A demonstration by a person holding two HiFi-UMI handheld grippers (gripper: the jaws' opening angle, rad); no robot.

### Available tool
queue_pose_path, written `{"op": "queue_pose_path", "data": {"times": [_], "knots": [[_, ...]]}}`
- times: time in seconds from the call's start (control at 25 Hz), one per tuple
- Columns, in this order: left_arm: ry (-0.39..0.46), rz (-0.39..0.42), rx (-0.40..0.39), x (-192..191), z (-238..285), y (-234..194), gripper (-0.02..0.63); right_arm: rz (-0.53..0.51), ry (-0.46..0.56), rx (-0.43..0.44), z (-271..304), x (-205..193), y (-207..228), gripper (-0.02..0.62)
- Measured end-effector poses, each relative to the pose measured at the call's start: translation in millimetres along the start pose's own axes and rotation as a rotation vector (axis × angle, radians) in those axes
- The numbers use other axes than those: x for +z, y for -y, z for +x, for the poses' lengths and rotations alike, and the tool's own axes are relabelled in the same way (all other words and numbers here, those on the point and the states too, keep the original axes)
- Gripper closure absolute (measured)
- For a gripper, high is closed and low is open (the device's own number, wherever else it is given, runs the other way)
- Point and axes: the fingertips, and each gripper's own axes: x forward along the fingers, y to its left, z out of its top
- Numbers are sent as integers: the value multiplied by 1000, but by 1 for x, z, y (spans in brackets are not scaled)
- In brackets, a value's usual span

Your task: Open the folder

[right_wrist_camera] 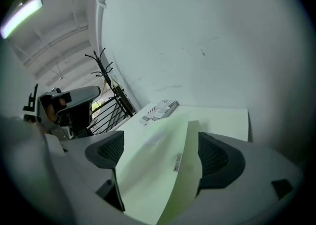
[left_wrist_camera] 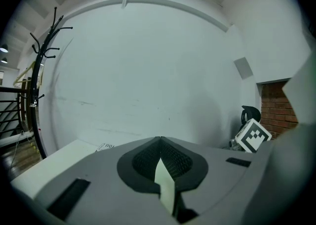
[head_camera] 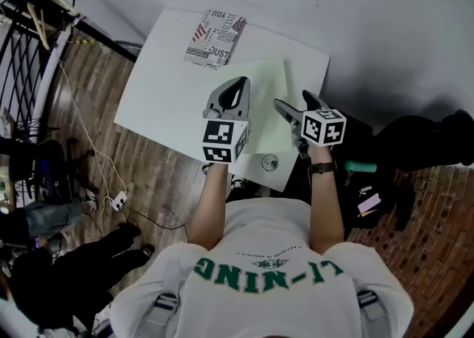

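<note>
Folder (head_camera: 265,95): pale green, on the white table, toward the near edge, right in front of the person.
Left claw (head_camera: 237,86): closed tight on the left side of the folder, a thin green strip of it pinched between the pads (plain to see in the left gripper view).
Right claw (head_camera: 294,104): wide open, one jaw on each side of the right part of the folder, pads not pressing on it.
Small label (right_wrist_camera: 177,162): a little printed strip on the folder, between the right jaws, too small to read.
Table (head_camera: 163,99): white, set at a slant to the person.
Box (head_camera: 215,38): flat, with stripes, stars and big letters, at the far edge of the table, apart from the folder.
Small round thing (head_camera: 269,161): on the near edge of the table, just beside the folder; cannot tell what.
Floor (head_camera: 159,170): brown wood, with white cables and a plug strip (head_camera: 117,199).
Coat stand (left_wrist_camera: 39,71): black, by the white wall, off to the left.
</note>
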Motion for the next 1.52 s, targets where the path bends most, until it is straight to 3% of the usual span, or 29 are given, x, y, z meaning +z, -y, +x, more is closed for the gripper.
{"op": "queue_pose_path", "data": {"times": [0.36,0.52,0.64,0.76,1.0,1.52], "knots": [[-44,-16,24,-14,22,-16,592,280,-110,102,40,-37,23,127],[-55,-20,30,-17,25,-22,592,352,-129,118,49,-45,30,208],[-57,-29,40,-19,24,-27,592,375,-135,125,50,-47,32,280],[-52,-42,43,-18,23,-32,592,398,-118,118,50,-45,35,391],[-45,-42,38,-17,20,-38,592,413,-104,65,48,-47,39,504],[-14,-64,-2,-11,-12,-38,592,396,-35,54,30,-27,10,541]]}}
